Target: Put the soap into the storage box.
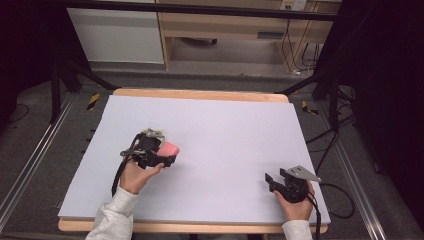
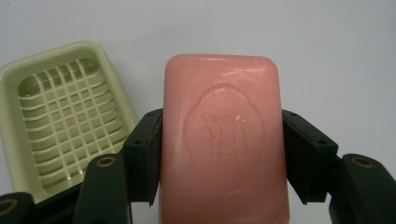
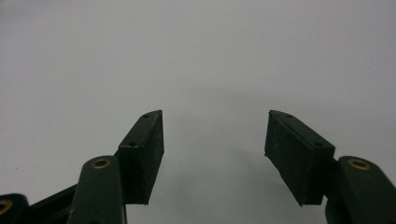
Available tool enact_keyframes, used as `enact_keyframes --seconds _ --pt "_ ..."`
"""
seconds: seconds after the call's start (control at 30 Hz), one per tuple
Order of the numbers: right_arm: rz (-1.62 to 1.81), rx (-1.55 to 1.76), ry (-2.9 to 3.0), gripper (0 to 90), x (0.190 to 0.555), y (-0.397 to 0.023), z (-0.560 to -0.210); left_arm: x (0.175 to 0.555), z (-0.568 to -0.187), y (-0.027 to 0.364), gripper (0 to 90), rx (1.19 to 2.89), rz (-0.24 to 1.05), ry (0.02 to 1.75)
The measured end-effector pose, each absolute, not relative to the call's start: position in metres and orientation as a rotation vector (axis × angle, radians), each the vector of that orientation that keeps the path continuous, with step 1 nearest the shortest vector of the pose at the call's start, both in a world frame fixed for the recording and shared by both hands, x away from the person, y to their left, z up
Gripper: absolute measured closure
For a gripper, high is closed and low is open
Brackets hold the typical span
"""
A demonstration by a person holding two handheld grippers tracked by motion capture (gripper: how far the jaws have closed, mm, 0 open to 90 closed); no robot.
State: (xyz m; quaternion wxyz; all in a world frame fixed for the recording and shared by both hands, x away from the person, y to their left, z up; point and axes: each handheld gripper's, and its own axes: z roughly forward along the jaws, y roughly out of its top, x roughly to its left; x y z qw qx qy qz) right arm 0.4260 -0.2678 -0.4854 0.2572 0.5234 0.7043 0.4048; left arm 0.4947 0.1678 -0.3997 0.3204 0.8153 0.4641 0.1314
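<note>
Your left hand-held gripper (image 2: pixel 222 154) is pinching the pink soap bar (image 2: pixel 223 140) by its two long sides, with the bar's embossed face looking up at the camera. A pale green soap dish (image 2: pixel 56 112) is lying just to the left of those jaws on the table (image 1: pixel 225 130). Your right hand-held gripper (image 3: pixel 215 149) is hanging spread wide with nothing between its jaws.

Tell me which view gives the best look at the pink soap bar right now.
The left gripper view: the soap bar sits large between the left claw's jaws, embossed stamp readable, beside the green soap dish. The high view shows it as a small pink patch at that claw, with no detail.
</note>
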Motion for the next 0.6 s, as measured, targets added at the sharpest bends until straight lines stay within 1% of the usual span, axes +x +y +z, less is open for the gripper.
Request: enact_keyframes --seconds 0.6 --pt "1.097 1.419 1.911 37.6 0.426 -0.268 -0.485 0.516 -0.398 0.185 37.2 2.108 0.374 1.289"
